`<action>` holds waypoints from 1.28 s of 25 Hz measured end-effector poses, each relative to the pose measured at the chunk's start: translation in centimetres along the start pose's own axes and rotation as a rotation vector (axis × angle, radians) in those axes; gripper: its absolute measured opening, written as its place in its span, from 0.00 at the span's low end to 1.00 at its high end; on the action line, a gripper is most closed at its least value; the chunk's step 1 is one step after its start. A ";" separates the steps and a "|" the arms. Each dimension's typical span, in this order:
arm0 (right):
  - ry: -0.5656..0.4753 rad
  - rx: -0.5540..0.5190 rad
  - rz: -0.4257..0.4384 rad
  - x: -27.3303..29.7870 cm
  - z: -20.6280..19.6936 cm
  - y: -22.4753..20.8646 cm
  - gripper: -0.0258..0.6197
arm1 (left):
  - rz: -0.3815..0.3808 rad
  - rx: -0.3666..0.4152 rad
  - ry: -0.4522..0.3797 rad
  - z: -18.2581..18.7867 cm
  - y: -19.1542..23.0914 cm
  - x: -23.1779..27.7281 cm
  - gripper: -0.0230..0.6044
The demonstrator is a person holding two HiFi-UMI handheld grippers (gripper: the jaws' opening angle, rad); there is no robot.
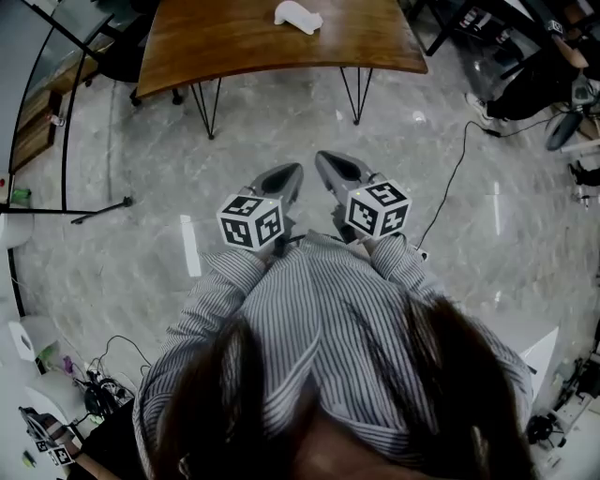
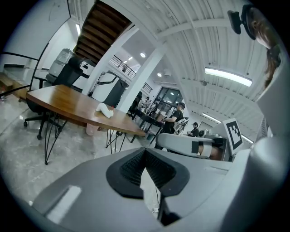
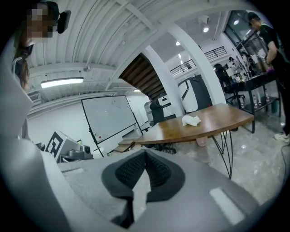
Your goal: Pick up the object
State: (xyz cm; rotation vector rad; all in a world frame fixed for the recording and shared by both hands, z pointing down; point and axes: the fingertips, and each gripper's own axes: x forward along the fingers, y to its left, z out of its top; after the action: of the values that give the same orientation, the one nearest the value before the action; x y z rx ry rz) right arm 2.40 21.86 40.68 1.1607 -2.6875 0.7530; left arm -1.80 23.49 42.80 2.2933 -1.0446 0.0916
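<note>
- The white object (image 1: 298,16) lies on the wooden table (image 1: 216,42) at the top centre of the head view, well apart from both tools.
- The left hand-held gripper (image 1: 292,170) and right hand-held gripper (image 1: 322,157) sit mid-frame over the floor (image 1: 141,234). Each has its jaws pressed together on nothing.
- The approach comes first: step up to the table, spread one gripper's jaws before arriving, then close across the object's narrower part.

No readable text; only square marker patterns on cubes (image 1: 251,222).
</note>
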 end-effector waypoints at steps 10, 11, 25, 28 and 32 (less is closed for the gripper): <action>0.014 0.024 -0.040 4.4 1.7 -3.9 0.04 | -0.044 0.024 0.020 2.5 3.5 4.2 0.04; 0.017 0.022 -0.040 5.0 2.0 -4.8 0.04 | -0.042 0.020 0.018 2.9 4.1 5.1 0.04; 0.025 -0.054 0.045 18.2 17.0 -23.6 0.04 | -0.023 -0.063 -0.084 17.4 13.1 25.7 0.04; 0.043 -0.053 0.069 21.4 19.3 -26.7 0.04 | 0.012 -0.090 -0.097 19.8 15.3 29.0 0.04; 0.073 -0.027 0.083 23.5 19.9 -29.4 0.04 | 0.036 -0.119 -0.070 20.6 16.7 31.5 0.04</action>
State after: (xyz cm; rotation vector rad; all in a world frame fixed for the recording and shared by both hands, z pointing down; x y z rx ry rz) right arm 8.52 -20.23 42.03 1.0018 -2.6910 0.7533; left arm 4.36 -17.24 43.96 2.1846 -1.0976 -0.0353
